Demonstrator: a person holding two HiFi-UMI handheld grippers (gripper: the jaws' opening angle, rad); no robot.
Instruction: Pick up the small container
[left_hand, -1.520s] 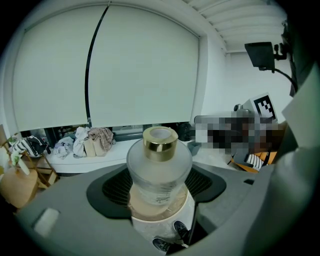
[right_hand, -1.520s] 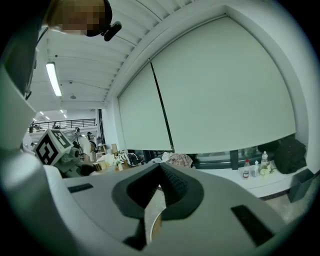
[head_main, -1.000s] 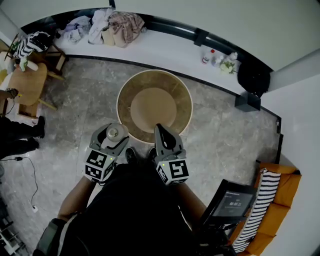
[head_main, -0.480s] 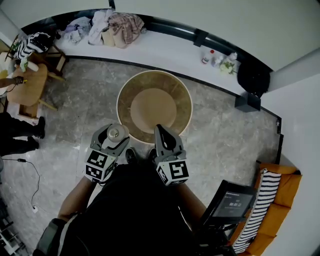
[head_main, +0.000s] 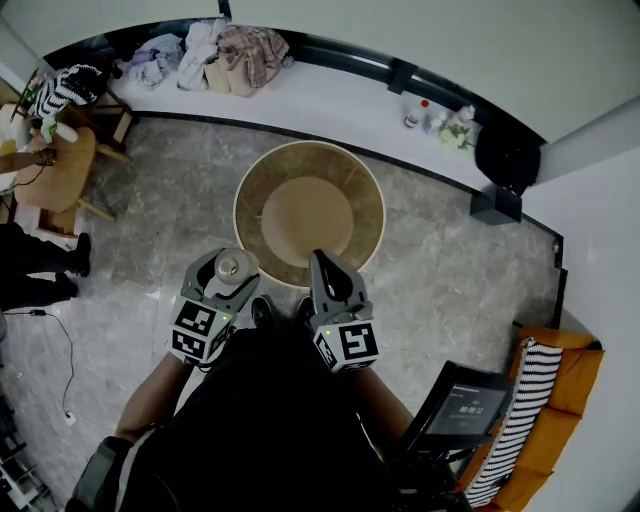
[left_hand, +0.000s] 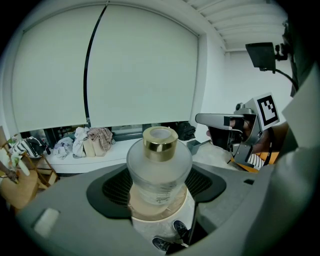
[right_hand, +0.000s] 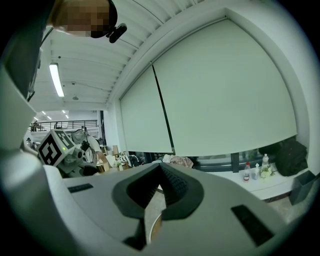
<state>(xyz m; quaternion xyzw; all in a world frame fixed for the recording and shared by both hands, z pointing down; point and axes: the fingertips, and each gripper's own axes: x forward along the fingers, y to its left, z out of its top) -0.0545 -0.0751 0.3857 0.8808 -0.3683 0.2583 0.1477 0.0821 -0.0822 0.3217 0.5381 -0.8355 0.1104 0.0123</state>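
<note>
My left gripper (head_main: 228, 268) is shut on the small container (left_hand: 158, 170), a frosted glass bottle with a gold collar and an open neck; from above the small container (head_main: 227, 266) shows as a pale round top between the jaws. It stands upright, held off the floor beside the near-left rim of the round wooden table (head_main: 345, 180). My right gripper (head_main: 327, 268) is shut with nothing in it, its jaws meeting over the table's near rim. In the right gripper view the right gripper (right_hand: 159, 186) shows its dark pads pressed together.
A white ledge (head_main: 330, 105) runs along the far wall with a heap of clothes (head_main: 215, 50) and small bottles (head_main: 415, 113). A wooden chair (head_main: 55, 165) stands left. A striped orange seat (head_main: 545, 400) and a dark screen (head_main: 462, 405) are at right.
</note>
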